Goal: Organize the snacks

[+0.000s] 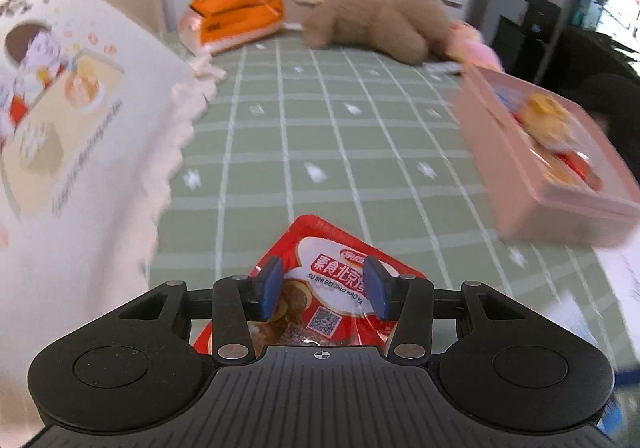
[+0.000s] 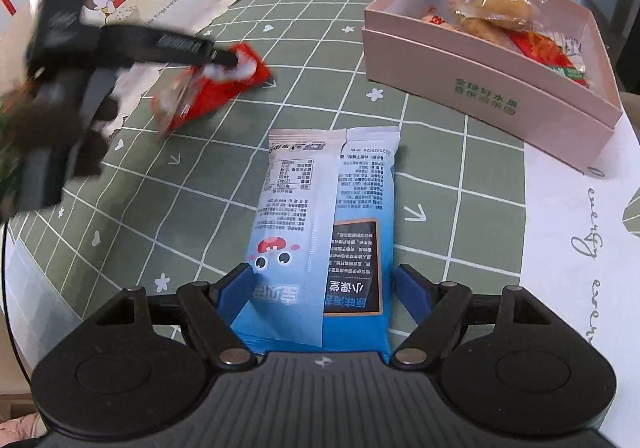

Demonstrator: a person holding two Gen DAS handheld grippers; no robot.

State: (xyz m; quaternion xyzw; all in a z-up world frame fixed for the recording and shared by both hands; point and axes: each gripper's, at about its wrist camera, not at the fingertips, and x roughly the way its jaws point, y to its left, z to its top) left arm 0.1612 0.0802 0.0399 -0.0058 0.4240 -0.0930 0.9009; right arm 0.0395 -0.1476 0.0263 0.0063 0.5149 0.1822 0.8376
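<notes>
The right gripper (image 2: 323, 290) stood wide astride the near end of a blue packet (image 2: 326, 232) lying flat on the counter (image 2: 460, 168), long axis running away from the camera. The left gripper (image 1: 325, 286) held a red packet (image 1: 328, 272) clamped, lifted. Open checked cloth lay beyond, up to the pink box (image 2: 480, 88) at far right.

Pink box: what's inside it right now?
The pink box holds clear-wrapped golden pastries lying over red packets; whatever lies beneath them is covered.
</notes>
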